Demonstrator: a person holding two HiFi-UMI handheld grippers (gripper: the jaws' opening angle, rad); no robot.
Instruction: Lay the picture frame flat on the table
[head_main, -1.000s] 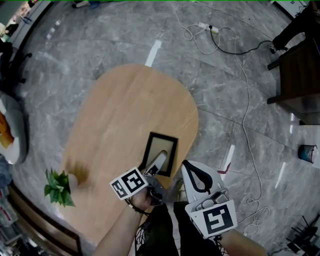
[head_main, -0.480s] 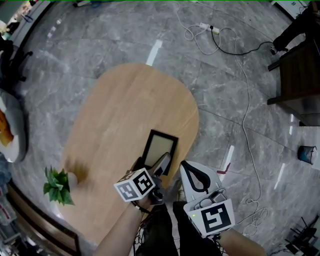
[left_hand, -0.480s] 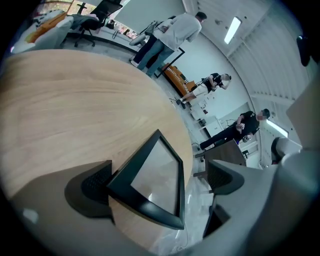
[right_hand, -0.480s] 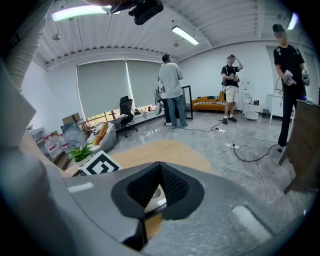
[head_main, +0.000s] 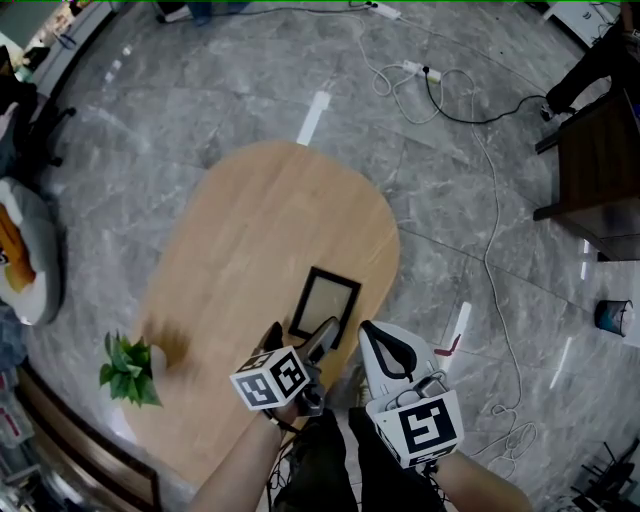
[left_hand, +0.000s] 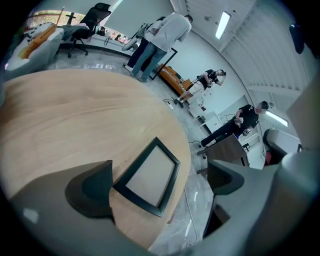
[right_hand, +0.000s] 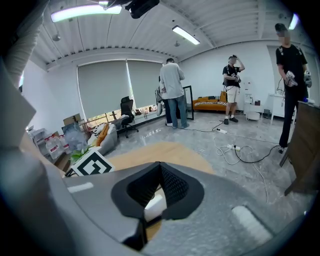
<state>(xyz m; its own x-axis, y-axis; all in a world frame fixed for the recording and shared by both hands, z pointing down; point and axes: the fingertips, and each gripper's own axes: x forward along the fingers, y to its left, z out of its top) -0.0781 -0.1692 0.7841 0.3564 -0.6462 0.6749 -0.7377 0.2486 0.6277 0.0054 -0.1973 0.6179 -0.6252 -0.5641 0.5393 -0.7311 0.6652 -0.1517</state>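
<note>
The black picture frame (head_main: 325, 305) lies flat on the oval wooden table (head_main: 250, 230), close to its near right edge. My left gripper (head_main: 298, 338) hovers just short of the frame's near end, jaws spread wide with nothing held. In the left gripper view the picture frame (left_hand: 147, 177) lies on the table (left_hand: 75, 115) between and beyond the jaws of the left gripper (left_hand: 160, 182), untouched by either. My right gripper (head_main: 388, 348) hangs off the table's edge beside it. In its own view the right gripper (right_hand: 159, 167) has its jaws together with nothing in them.
A small potted plant (head_main: 128, 370) stands at the table's near left. Cables (head_main: 430, 80) trail over the grey floor beyond. A dark cabinet (head_main: 590, 160) stands at the right, a small bin (head_main: 612, 310) below it. Several people (left_hand: 160, 35) stand far off.
My left gripper has drawn back off the frame toward me, and its jaws now stand apart from the frame. The frame stays flat. The right gripper has barely moved.
</note>
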